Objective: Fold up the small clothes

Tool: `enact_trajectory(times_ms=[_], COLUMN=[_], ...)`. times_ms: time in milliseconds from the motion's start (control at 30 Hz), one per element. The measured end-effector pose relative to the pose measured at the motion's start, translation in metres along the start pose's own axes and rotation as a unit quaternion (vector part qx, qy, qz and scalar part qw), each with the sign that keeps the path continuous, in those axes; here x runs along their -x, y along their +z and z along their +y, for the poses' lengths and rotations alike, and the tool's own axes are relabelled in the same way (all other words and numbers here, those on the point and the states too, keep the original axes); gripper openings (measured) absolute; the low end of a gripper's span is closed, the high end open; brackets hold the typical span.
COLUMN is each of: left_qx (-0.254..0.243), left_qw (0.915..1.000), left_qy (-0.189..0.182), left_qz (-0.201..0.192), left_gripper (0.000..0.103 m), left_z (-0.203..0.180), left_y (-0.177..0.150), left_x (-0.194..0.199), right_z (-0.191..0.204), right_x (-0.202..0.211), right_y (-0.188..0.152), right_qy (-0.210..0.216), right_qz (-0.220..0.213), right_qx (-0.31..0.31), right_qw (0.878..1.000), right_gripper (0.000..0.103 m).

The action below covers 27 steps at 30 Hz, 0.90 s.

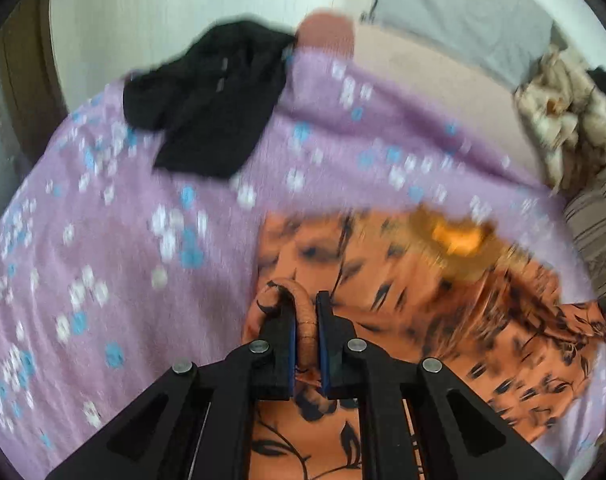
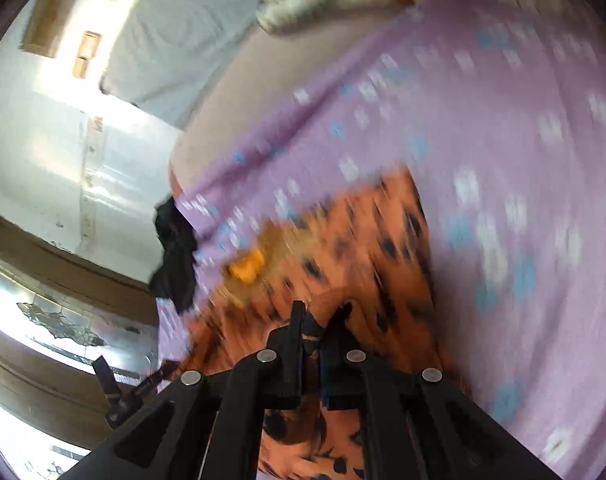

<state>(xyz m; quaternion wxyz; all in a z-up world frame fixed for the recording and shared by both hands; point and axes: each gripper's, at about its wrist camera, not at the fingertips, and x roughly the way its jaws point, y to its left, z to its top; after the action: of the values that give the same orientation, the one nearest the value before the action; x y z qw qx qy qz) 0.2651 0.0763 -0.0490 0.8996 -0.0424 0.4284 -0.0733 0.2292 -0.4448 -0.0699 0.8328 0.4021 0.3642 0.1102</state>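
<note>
An orange garment with a black leaf print (image 1: 443, 312) lies on the lilac flowered bedspread (image 1: 103, 260). My left gripper (image 1: 305, 300) is shut on a rolled hem of the orange garment at its left edge. In the right wrist view my right gripper (image 2: 321, 310) is shut on another part of the orange garment (image 2: 363, 256), with cloth bunched between the fingers. A yellow-orange label or patch (image 1: 457, 236) shows on the garment and also appears in the right wrist view (image 2: 247, 266). Both views are blurred by motion.
A black garment (image 1: 211, 104) lies crumpled near the far edge of the bed; it also shows in the right wrist view (image 2: 175, 256). A grey pillow (image 1: 463, 8) and a cream patterned cloth heap (image 1: 563, 108) lie at the head. White wall and wooden trim lie beyond the bed.
</note>
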Motion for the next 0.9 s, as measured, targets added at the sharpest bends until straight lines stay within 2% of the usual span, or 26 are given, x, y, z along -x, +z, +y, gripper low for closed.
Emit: enact_trajectory(times_ms=[67, 100, 133, 167, 200, 233, 267, 300, 333, 400, 433, 533, 567, 633, 733, 800, 833, 867, 900], left_qx=[0.004, 0.005, 0.008, 0.011, 0.014, 0.022, 0.034, 0.038, 0.038, 0.058, 0.07, 0.121, 0.137, 0.156, 0.152, 0.158, 0.168, 0.175, 0.179], left_qw=[0.9996, 0.9991, 0.9989, 0.9991, 0.9987, 0.9949, 0.9895, 0.9872, 0.9879, 0.9912, 0.9914, 0.9908, 0.9892, 0.9873, 0.987, 0.9843, 0.983, 0.9832, 0.9826], left_qy=[-0.005, 0.008, 0.022, 0.037, 0.04, 0.039, 0.041, 0.046, 0.053, 0.071, 0.073, 0.048, 0.041, 0.012, -0.017, -0.03, -0.015, 0.001, 0.008], left_qz=[-0.027, -0.04, -0.041, -0.016, 0.028, 0.09, 0.134, 0.148, 0.14, 0.096, 0.083, 0.038, 0.033, 0.03, 0.05, 0.074, 0.072, 0.052, 0.05], left_gripper=[0.01, 0.01, 0.015, 0.025, 0.059, 0.075, 0.075, 0.075, 0.075, 0.075, 0.075, 0.075, 0.075, 0.075, 0.075, 0.075, 0.077, 0.08, 0.087], left_z=[0.0, -0.001, -0.001, -0.001, 0.002, 0.007, 0.014, 0.02, 0.026, 0.045, 0.052, 0.079, 0.085, 0.087, 0.064, 0.051, 0.044, 0.037, 0.034], left_y=[0.019, 0.027, 0.031, 0.032, 0.031, 0.026, 0.016, 0.005, 0.0, -0.009, -0.011, -0.028, -0.039, -0.063, -0.094, -0.103, -0.104, -0.102, -0.099], left_x=[0.012, 0.01, 0.001, -0.017, -0.038, -0.065, -0.087, -0.097, -0.097, -0.078, -0.069, -0.027, -0.013, 0.003, -0.004, -0.022, -0.024, -0.025, -0.028], right_z=[0.017, 0.023, 0.021, 0.013, -0.001, -0.018, -0.032, -0.037, -0.034, -0.03, -0.029, -0.022, -0.021, -0.023, -0.036, -0.043, -0.045, -0.045, -0.046], right_x=[0.006, 0.001, -0.012, -0.023, -0.045, -0.066, -0.079, -0.08, -0.069, -0.047, -0.031, 0.007, 0.02, 0.034, 0.019, 0.003, 0.0, -0.006, -0.011], right_y=[0.025, 0.035, 0.043, 0.046, 0.045, 0.039, 0.03, 0.019, 0.009, -0.004, -0.012, -0.042, -0.057, -0.088, -0.126, -0.134, -0.132, -0.125, -0.119], right_qy=[0.004, -0.011, -0.038, -0.056, -0.085, -0.117, -0.14, -0.134, -0.128, -0.131, -0.126, -0.111, -0.093, -0.068, -0.04, -0.029, -0.024, -0.023, -0.025], right_qz=[-0.024, -0.039, -0.045, -0.034, 0.003, 0.044, 0.076, 0.074, 0.046, 0.026, 0.012, -0.004, -0.008, -0.012, 0.023, 0.029, 0.012, -0.003, -0.011], right_qx=[0.019, 0.021, 0.014, 0.014, 0.005, -0.017, -0.037, -0.032, -0.012, -0.009, -0.009, -0.007, -0.011, -0.037, -0.103, -0.139, -0.152, -0.156, -0.162], right_qw=[1.0, 0.999, 0.998, 0.998, 0.996, 0.992, 0.987, 0.988, 0.991, 0.991, 0.992, 0.994, 0.996, 0.997, 0.994, 0.989, 0.988, 0.987, 0.986], right_gripper=[0.005, 0.005, 0.006, 0.008, 0.019, 0.031, 0.06, 0.06, 0.06, 0.07, 0.07, 0.076, 0.076, 0.083, 0.084, 0.084, 0.084, 0.084, 0.084])
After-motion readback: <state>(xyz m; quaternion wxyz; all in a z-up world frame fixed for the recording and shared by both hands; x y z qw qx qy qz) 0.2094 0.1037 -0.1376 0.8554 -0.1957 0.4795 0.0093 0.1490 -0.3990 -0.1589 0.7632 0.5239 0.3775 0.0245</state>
